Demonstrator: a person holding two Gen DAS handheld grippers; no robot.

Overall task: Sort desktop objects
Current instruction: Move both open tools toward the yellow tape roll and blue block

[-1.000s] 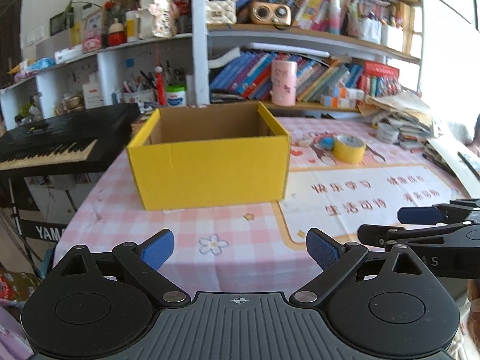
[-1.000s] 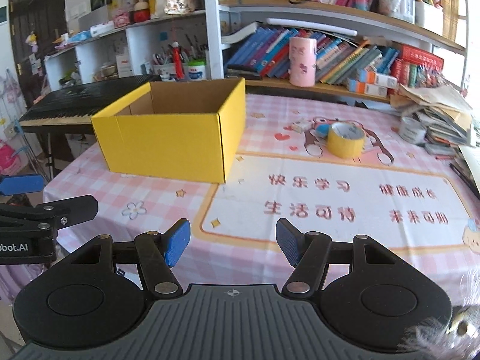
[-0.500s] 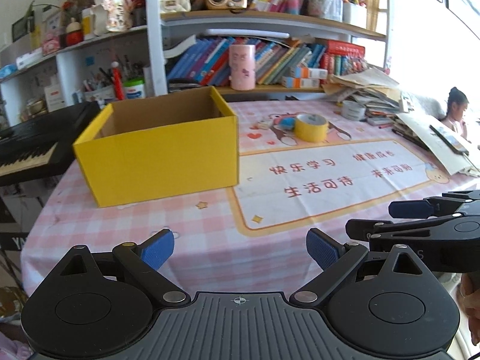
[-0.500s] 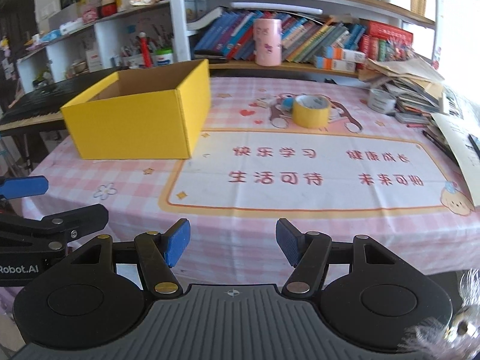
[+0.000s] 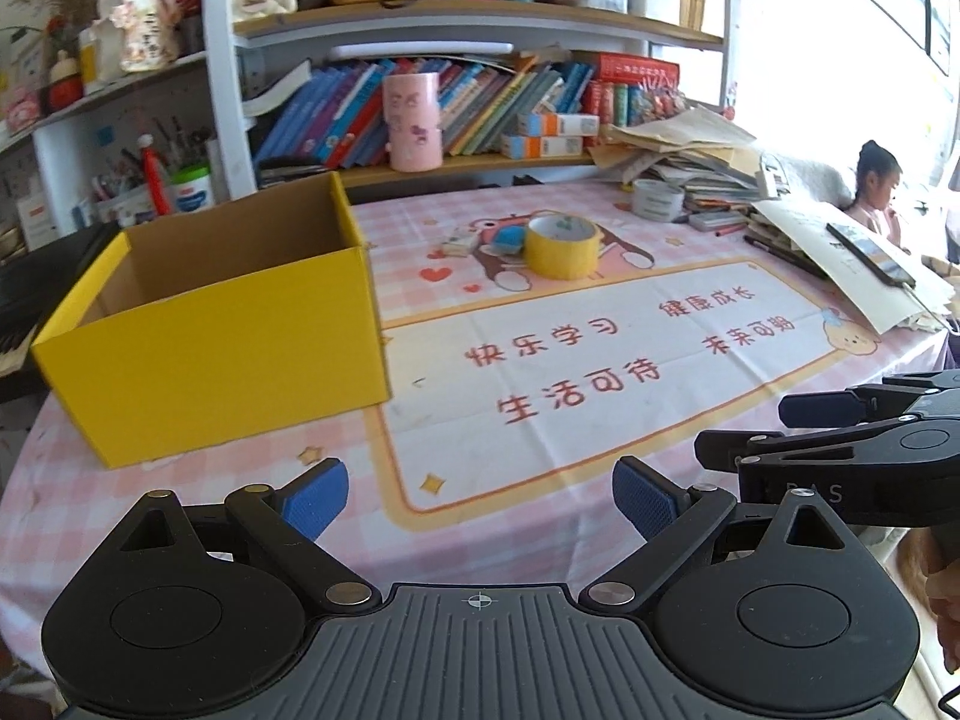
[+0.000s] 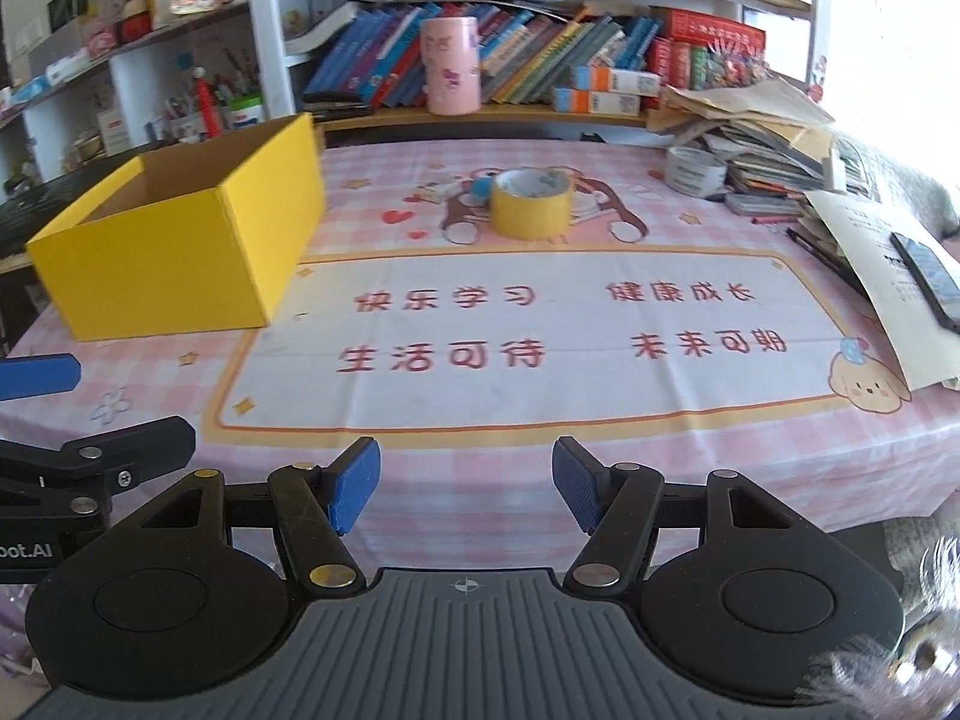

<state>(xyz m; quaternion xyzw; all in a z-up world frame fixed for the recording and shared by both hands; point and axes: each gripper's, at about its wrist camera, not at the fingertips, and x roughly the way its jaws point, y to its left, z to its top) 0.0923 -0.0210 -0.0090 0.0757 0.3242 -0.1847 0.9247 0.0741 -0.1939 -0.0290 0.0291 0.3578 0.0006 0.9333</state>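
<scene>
While both tools are hanging at the near table edge, the left gripper [image 5: 480,498] is showing 2 blue pads [image 5: 316,498] spread wide w/ nothing between them, and the right gripper [image 6: 465,489] is showing its 2 pads [image 6: 355,489] apart too, also empty. Each one is peeking into the other's view at the side.

Going outward: 1 pink-checked tablecloth [image 6: 540,480] is covering the table, w/ 1 white printed panel [image 6: 540,336] bearing red characters in the middle. On the left, 1 yellow box [image 6: 174,258] is sitting open-topped, brown inside; nothing is showing in the part of its interior that can be seen. Farther back, near centre, 1 yellow tape roll [image 6: 531,204] is standing on its flat end on the cartoon print. Just beside it on the left, 1 small blue item [image 6: 480,189] and 1 small whitish item [image 6: 438,191] are lying, too small to identify. 1 grey-white tape roll [image 6: 696,171] is resting at the right rear, touching a messy stack of papers and books [image 6: 774,144]. 1 dark phone-like slab [image 6: 927,276] is lying on a sheet at the right edge.

Behind the table, shelves [image 6: 480,114] are holding rows of books, 1 pink cylinder [image 6: 450,66] and pen pots. 1 black keyboard [image 5: 18,300] is sitting far left. In the left view, 1 person [image 5: 873,192] is sitting by a bright window at far right.
</scene>
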